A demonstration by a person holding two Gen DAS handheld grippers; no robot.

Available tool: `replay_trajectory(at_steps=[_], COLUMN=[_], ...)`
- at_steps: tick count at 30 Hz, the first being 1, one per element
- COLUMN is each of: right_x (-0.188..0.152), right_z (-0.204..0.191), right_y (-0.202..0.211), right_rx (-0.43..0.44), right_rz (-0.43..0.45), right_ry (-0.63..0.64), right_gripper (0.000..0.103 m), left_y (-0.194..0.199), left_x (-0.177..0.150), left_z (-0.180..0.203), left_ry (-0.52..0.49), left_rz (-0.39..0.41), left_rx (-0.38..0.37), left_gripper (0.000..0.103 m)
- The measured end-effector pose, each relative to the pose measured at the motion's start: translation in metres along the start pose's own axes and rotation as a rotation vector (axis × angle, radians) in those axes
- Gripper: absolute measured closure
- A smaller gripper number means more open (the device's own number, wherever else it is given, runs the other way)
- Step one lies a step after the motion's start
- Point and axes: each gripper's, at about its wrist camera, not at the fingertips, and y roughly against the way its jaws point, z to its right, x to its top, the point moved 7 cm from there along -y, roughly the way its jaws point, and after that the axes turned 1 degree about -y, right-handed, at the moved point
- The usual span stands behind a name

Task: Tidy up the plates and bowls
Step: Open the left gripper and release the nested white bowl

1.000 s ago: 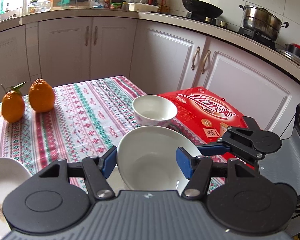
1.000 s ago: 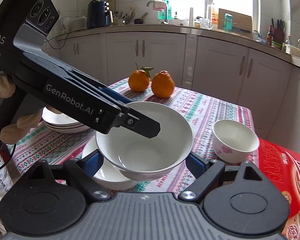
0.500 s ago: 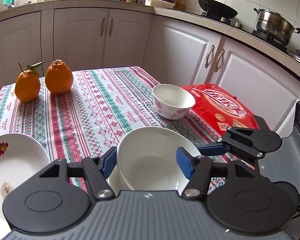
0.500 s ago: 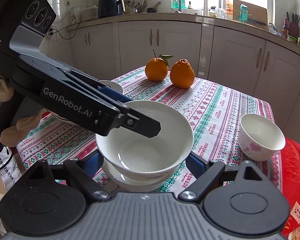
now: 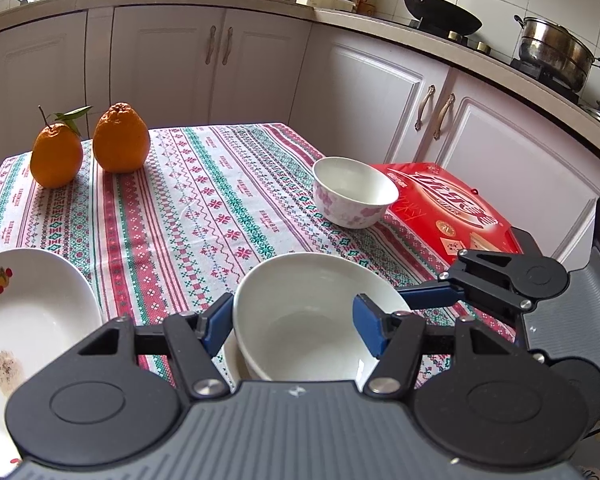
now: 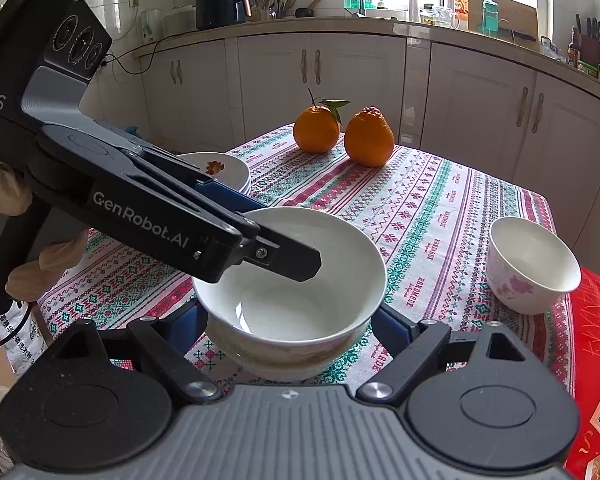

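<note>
A large white bowl sits nested in another white bowl near the table's front edge. My left gripper straddles its rim, one blue pad inside, one outside, with gaps to the rim. My right gripper is open with its fingers either side of the stacked bowls. A small floral bowl stands by the red box. A stack of white plates lies at the left.
Two oranges sit at the table's far side. A red box overhangs the right end of the patterned tablecloth. Kitchen cabinets and counter surround the table.
The large bowl has come down into the lower bowl. Both grippers have moved with it toward the front of the table; the left gripper's pads have loosened from the rim.
</note>
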Motion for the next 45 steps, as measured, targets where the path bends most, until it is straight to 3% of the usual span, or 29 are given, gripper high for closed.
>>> replay_trajectory(at_steps=[16,19,22,36,45], right_x=[-0.002,-0.002,0.0,0.002,-0.006], right_z=[-0.001,-0.002,-0.001,0.034,0.035], right_y=[-0.003,-0.003,0.004,0.012,0.01], right_rx=[0.0,0.003,0.0,-0.088,-0.085], right_rz=[-0.006,-0.006,0.026,0.059,0.043], right_ry=[0.004,0.006,0.001,-0.116,-0.128], right_gripper=[0.011,0.011,0.0,0.0,0.0], left_y=[-0.003,-0.004,-0.002,0.018,0.019], left_x=[-0.005,-0.006,-0.006,0.006,0.007], left_z=[-0.003,-0.004,-0.005,-0.004,-0.004], left_ry=[0.016,0.02,0.026,-0.022,-0.032], left_rz=[-0.006,-0.007,-0.002,0.048,0.046], left_rx=[-0.002,-0.002,-0.009,0.029,0.041], left_gripper=[0.04,0.033,0.031,0.025,0.025])
